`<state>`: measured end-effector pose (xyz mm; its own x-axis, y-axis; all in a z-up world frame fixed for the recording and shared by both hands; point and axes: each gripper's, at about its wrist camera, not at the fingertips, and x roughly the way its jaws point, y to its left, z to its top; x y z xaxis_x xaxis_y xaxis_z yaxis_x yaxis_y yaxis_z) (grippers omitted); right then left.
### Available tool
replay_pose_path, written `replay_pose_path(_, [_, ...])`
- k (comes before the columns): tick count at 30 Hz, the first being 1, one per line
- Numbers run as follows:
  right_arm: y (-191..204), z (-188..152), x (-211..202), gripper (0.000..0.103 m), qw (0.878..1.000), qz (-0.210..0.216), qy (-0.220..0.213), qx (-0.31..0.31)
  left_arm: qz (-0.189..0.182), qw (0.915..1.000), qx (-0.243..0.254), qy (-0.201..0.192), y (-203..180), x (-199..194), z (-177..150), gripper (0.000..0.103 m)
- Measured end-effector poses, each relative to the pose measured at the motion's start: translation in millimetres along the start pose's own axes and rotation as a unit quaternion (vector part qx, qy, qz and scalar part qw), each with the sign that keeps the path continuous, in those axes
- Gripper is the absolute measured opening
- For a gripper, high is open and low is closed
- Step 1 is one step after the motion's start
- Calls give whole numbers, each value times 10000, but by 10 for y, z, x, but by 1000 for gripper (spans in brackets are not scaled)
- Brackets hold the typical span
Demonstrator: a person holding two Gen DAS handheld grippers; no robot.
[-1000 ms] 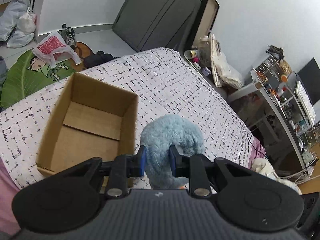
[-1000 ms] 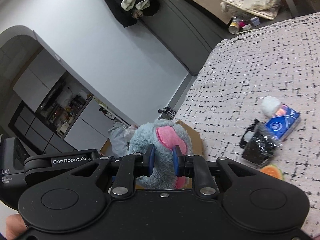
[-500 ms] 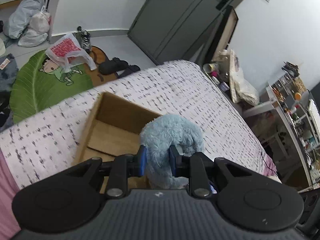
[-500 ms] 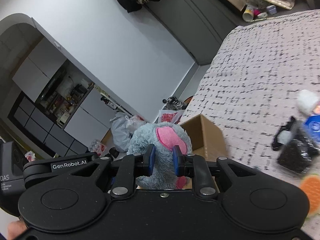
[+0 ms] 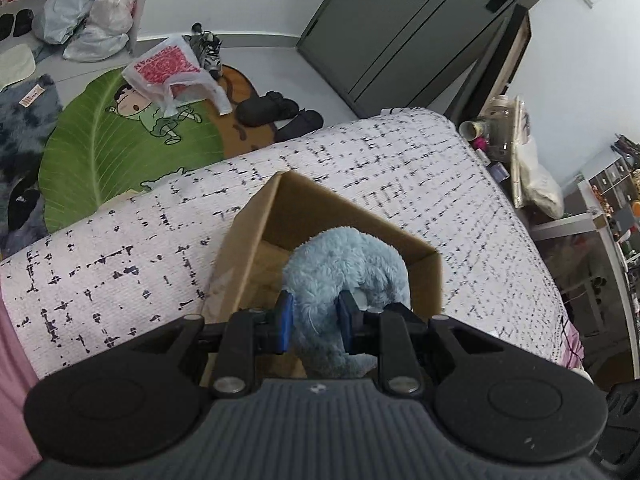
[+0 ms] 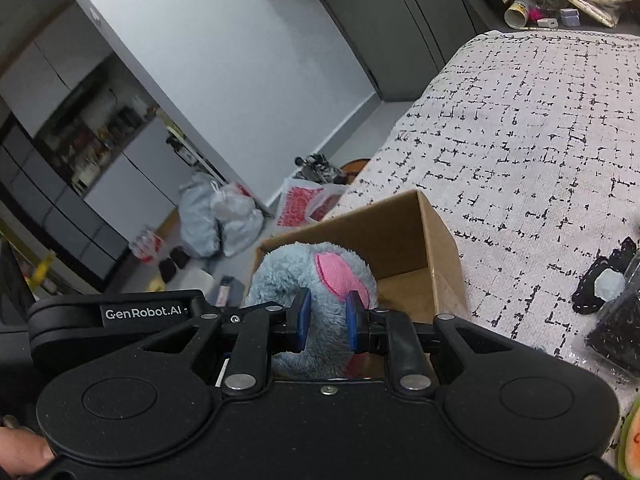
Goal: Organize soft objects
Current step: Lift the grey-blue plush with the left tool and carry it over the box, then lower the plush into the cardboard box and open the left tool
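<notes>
— What are we holding right now?

— We are gripping a fluffy pale blue plush toy with both claws. The left claw is pinching a fold of its blue fur between the blue pads, nearly closed on it. The right claw is clamping the same toy just below its pink felt ear; its jaws have just been easing open slightly, yet the fur is sitting squeezed between the pads.

— And where is the toy hanging?

— It is hanging over the open brown cardboard box, with its lower part sitting inside the box walls as seen from the left wrist. From the right wrist we are seeing the far wall and the bare floor of the box beyond the toy's head.

— What is the box resting on?

— It is standing on the bed, on a white bedspread with a black dashed grid pattern, near the bed's corner.

— Anything else lying near us?

— To the right of the box, on the bedspread, a black lacy item and a clear packet of dark contents are lying well apart from the box. On the floor past the bed a green leaf-shaped rug and a white plastic bag with red print are showing.

— Who is holding the right claw?

— A fingertip is showing at its lower left edge.
</notes>
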<state>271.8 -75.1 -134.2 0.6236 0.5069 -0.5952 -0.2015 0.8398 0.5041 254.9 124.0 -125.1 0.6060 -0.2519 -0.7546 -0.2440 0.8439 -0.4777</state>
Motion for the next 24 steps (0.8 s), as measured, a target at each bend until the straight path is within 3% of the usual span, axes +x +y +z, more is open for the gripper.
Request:
replay_pose_path(7, [23, 3, 103, 24, 9999, -105, 126, -40, 264, 9996, 93, -102, -33, 42, -2, 26])
replay_pose_path(8, [19, 9, 87, 28, 9998, -134, 162, -11, 329, 9994, 94, -95, -41, 39, 3, 27])
replay_pose_path(11, [-25, 32, -25, 56, 9996, -184, 158, 134, 479, 9988, 81, -69, -70, -9, 22, 30])
replay_pose_path(19, [-119, 95, -579, 70, 9994, -234, -142, 199, 546, 9974, 137, -459, -293, -337, -35, 60])
replay_pose_path(22, [-146, 116, -808, 82, 9992, -250, -255, 162, 377, 9962, 100, -778, -384, -519, -111, 73])
replay_pose_path(24, [-158, 113, -951, 87, 9990, -273, -323, 111, 404, 9951, 193, -885, -479, -613, -143, 75])
